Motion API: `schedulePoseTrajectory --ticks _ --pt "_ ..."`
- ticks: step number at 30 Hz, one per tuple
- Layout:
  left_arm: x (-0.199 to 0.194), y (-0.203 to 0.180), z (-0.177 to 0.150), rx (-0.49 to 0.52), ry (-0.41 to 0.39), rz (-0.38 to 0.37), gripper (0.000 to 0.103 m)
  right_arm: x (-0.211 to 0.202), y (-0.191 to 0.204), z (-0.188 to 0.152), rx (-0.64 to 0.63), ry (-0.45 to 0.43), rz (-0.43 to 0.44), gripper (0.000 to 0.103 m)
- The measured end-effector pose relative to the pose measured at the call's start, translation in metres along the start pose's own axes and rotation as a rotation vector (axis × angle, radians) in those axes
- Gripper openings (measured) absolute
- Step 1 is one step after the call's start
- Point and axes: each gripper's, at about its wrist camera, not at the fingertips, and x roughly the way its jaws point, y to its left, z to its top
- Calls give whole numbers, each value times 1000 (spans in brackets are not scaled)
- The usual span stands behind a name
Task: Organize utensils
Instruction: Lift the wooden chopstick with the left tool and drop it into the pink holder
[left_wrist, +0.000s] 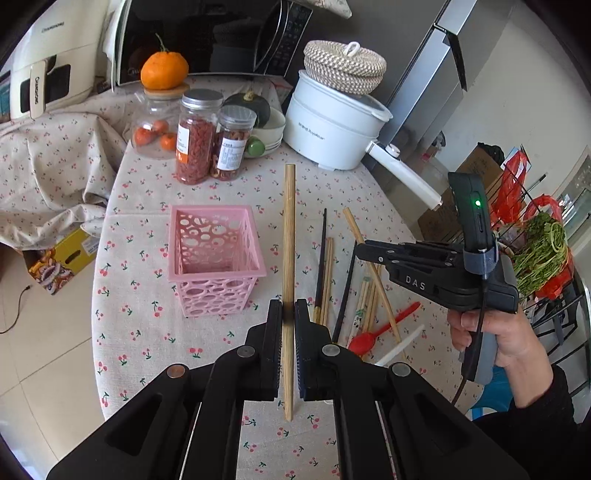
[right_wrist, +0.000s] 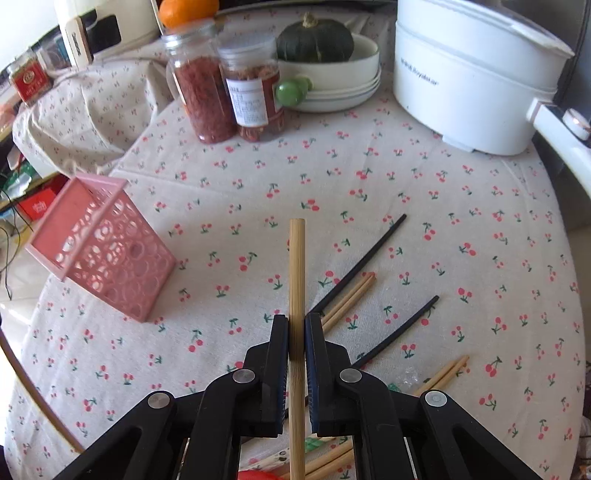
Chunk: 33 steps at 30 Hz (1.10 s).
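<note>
Bamboo chopstick, left (left_wrist: 289, 280): pinched between the two pads of left gripper (left_wrist: 289, 314), runs straight ahead along the fingers, tail end sticks out behind the pads, lifted above the cloth.
Bamboo chopstick, right (right_wrist: 297, 295): clamped the same way in right gripper (right_wrist: 296, 325), pointing forward, shaft passes back under the camera.
Left gripper jaws: closed onto the stick, no visible gap either side.
Right gripper jaws: closed onto its stick as well.
Right hand (left_wrist: 495, 332): seen from the left wrist view, wrapped on the gripper handle, well right of the left gripper, over the loose pile.
Loose utensils: red spoon (left_wrist: 380, 328) and white spoon (left_wrist: 400, 345) flat on the cloth at near right; wooden chopsticks (right_wrist: 349, 299) in pairs and black chopsticks (right_wrist: 364, 260) scattered beyond, some crossing.
Pink basket (left_wrist: 214, 258): perforated plastic, upright on the cloth, left of both held sticks, not touching them; interior shows nothing I can make out.
Tablecloth (right_wrist: 258, 177): cherry print, covers the round table.
Jars (right_wrist: 229, 85): two clear jars of red dried goods, side by side, past the basket.
Bowl stack (right_wrist: 343, 88): white, holds a dark green squash (right_wrist: 314, 38), right of the jars.
White pot (left_wrist: 332, 122): electric, long handle toward the right, woven lid (left_wrist: 345, 66) sitting on top.
Orange (left_wrist: 164, 70): on a glass jar lid, far left.
Microwave (left_wrist: 207, 33): at the back edge.
</note>
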Motion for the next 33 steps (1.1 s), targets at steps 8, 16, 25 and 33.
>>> schedulePoseTrajectory --ticks 8,16,25,33 --pt "-64 -8 16 3 -249 -1 6 -70 15 0 50 -222 20 7" --pt "-104 -6 32 -5 -476 51 6 -120 27 9 99 -451 27 7" --pt "-53 13 47 20 -440 223 6 -135 45 22 144 -611 30 7" --pt "-7 40 53 -46 -329 224 6 -136 57 32 226 -716 63 7"
